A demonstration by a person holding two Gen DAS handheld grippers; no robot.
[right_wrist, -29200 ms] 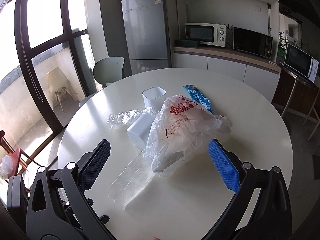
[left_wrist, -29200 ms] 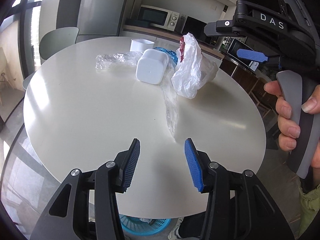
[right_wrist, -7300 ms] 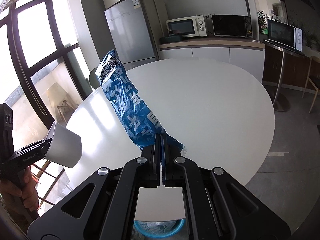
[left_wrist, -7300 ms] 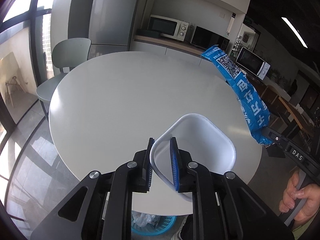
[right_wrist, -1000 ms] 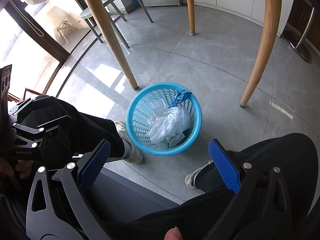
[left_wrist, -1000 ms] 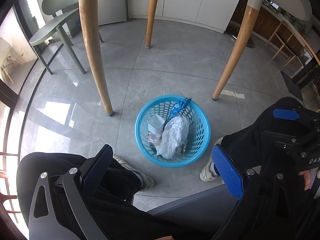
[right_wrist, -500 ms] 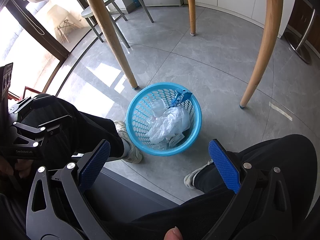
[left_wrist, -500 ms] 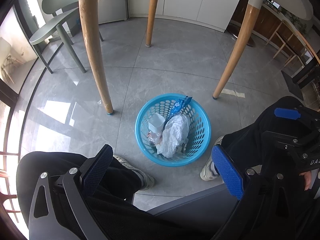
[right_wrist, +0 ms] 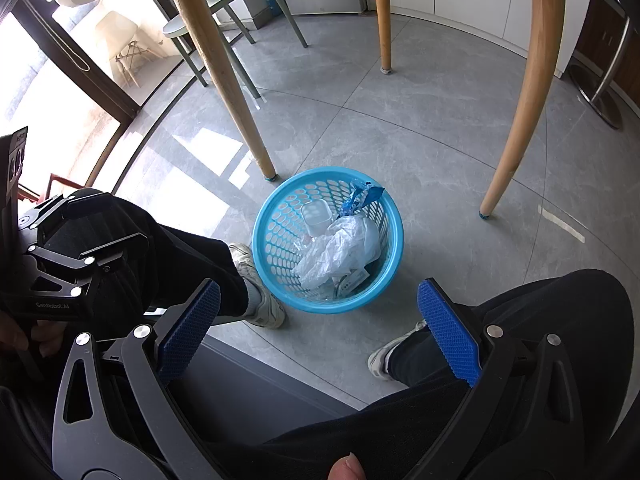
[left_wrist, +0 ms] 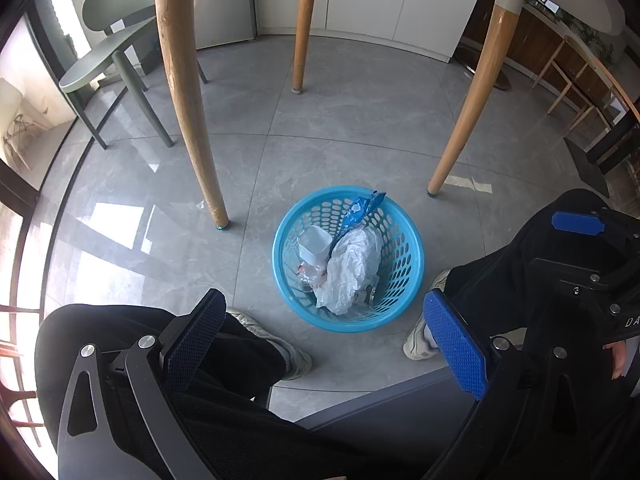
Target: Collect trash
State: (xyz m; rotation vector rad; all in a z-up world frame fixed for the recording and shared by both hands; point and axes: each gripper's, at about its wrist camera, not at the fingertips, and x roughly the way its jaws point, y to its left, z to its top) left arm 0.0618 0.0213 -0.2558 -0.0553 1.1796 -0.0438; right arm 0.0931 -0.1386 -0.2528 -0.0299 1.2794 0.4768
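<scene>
Gaping left tongs [left_wrist: 324,336] over basket [left_wrist: 412,276]; right view only: label scrap [right_wrist: 354,279]

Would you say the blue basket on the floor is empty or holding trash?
Holding trash: the blue basket contains a crumpled white bag, a white cup and a blue wrapper.

My left tool [left_wrist: 324,344]: black frame arms with triangular cut-outs, silver screws at the joints.
Its pads [left_wrist: 454,346]: blue, finely dimpled, long and flat.
My right tool [right_wrist: 318,330]: the same black frame, silver screws, blue dimpled pads [right_wrist: 448,330].
Markings: white letters "DA" on my right tool's body in the left view; "GenRobot.AI" on my left tool's body in the right view.
My trousers [left_wrist: 132,328]: black.
My shoes [right_wrist: 262,298]: white trainers, grey socks above.
</scene>
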